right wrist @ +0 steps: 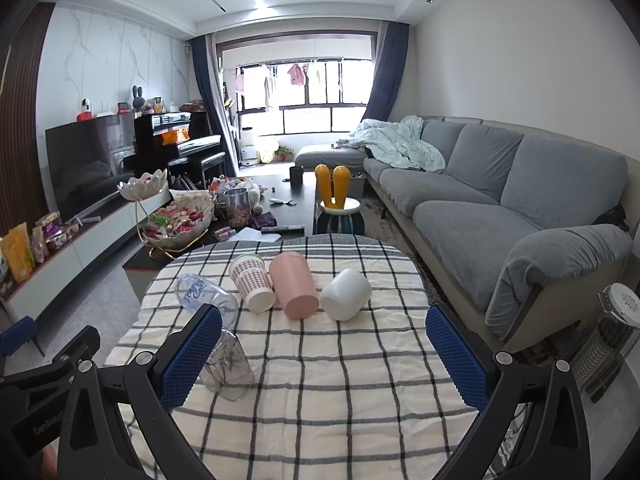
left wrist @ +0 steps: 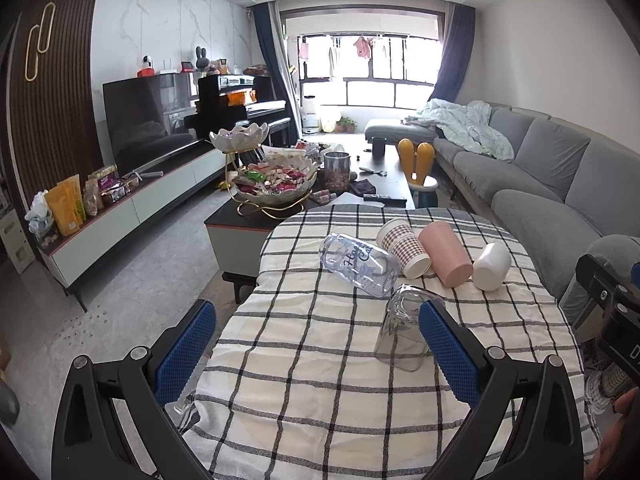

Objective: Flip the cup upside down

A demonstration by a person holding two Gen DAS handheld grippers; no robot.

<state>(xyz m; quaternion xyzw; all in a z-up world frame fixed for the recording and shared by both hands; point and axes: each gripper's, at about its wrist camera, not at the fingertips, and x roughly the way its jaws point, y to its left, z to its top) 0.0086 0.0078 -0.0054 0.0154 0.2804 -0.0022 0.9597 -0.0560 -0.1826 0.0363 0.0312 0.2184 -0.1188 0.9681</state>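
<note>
cup (left wrist: 402, 332): clear, mouth down on checked tabletop (left wrist: 320, 380) | jar (left wrist: 335, 172): nuts | bowl (left wrist: 276, 182): sweets | left gripper (left wrist: 316, 344) fingers spread, empty | right gripper (right wrist: 324, 352) fingers spread, empty

The table (left wrist: 320, 420) is covered by a white cloth (right wrist: 320, 400) with a dark check. Five cups rest on the cloth. Across the far part, four lie on their sides in a row: a clear printed cup (left wrist: 358, 264) at the left, then a checked paper cup (left wrist: 404, 246), a pink cup (left wrist: 446, 254) and a white cup (left wrist: 492, 266) at the right. The paper and pink cups touch. Nearer, just beside the printed cup, a clear glass (left wrist: 400, 332) stands mouth down.
</note>
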